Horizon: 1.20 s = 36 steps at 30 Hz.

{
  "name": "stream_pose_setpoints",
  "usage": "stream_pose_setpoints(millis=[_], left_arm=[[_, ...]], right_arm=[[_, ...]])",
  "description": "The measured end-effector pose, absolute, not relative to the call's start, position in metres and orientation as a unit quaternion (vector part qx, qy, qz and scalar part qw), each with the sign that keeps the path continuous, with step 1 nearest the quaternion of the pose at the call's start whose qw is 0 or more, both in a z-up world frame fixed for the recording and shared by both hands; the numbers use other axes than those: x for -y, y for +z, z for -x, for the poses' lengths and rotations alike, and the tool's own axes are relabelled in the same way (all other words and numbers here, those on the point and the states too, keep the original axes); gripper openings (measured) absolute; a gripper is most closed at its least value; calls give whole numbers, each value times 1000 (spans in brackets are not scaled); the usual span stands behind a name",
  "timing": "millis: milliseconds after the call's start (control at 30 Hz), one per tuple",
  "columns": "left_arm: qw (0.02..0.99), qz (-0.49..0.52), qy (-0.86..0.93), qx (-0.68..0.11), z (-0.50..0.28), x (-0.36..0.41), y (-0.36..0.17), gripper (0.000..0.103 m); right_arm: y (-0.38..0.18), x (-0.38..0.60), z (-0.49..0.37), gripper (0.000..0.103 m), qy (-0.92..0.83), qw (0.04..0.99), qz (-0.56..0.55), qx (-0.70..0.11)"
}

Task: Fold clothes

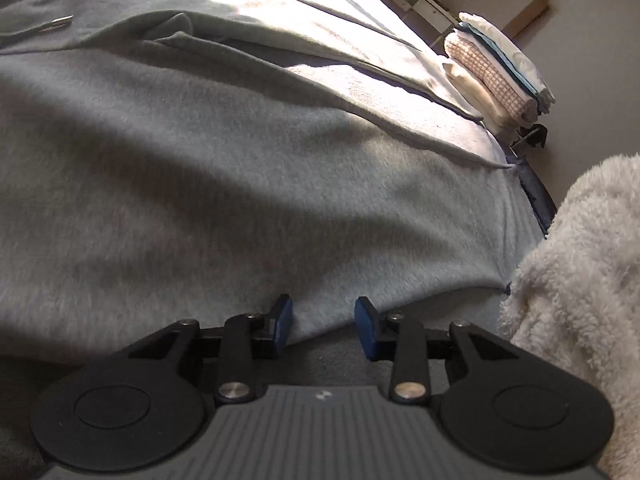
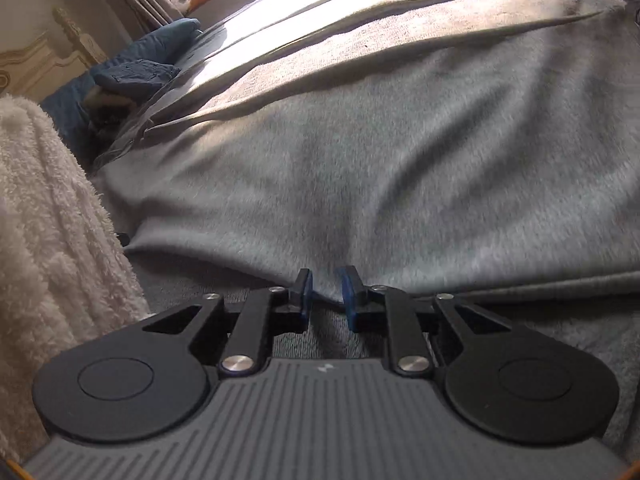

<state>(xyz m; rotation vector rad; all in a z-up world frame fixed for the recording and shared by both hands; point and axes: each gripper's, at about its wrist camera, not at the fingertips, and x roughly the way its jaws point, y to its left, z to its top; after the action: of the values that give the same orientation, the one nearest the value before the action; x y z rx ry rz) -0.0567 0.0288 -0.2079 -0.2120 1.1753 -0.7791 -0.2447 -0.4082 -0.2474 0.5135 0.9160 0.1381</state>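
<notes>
A large grey fleece garment [image 1: 240, 168] lies spread on the bed, and a drawstring tip [image 1: 60, 22] shows at the far left. My left gripper [image 1: 325, 320] is at its near hem. The blue pads [image 1: 284, 320] stand apart, with the flat hem lying between them and no bunching. In the right wrist view the same grey garment [image 2: 380, 160] fills the frame. My right gripper [image 2: 326, 292] is shut on its near edge. The cloth is pinched between the narrow pads [image 2: 304, 288], and creases fan out from them.
A stack of folded clothes [image 1: 496, 76] sits at the far right edge of the bed. A white fluffy blanket [image 1: 580, 280] lies close on the right, and it shows again as the blanket [image 2: 48, 220] on the left. Blue cloth [image 2: 140, 68] is heaped near a carved headboard [image 2: 40, 56].
</notes>
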Motion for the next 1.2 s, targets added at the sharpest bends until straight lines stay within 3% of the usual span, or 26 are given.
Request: stream_pose_setpoints(millis=[133, 300, 433, 633, 833, 1033, 1200], left_arm=[[780, 78, -329, -526, 57, -61, -189, 38], [812, 62, -284, -507, 44, -80, -163, 41], [832, 39, -225, -506, 31, -97, -163, 40], [836, 37, -153, -525, 26, -141, -188, 38], [824, 115, -163, -530, 25, -181, -200, 37], [805, 168, -189, -536, 19, -203, -208, 34], [804, 186, -192, -530, 23, -214, -207, 35]], right_arm=[[-220, 418, 239, 16, 22, 864, -224, -451], [-128, 404, 179, 18, 21, 911, -251, -328], [-90, 324, 99, 23, 137, 902, -255, -320], [-167, 155, 3, 25, 279, 802, -205, -487], [-256, 85, -9, 23, 246, 771, -99, -578], [-264, 65, 17, 23, 295, 706, -91, -637], [-246, 72, 1, 23, 291, 760, -82, -575]])
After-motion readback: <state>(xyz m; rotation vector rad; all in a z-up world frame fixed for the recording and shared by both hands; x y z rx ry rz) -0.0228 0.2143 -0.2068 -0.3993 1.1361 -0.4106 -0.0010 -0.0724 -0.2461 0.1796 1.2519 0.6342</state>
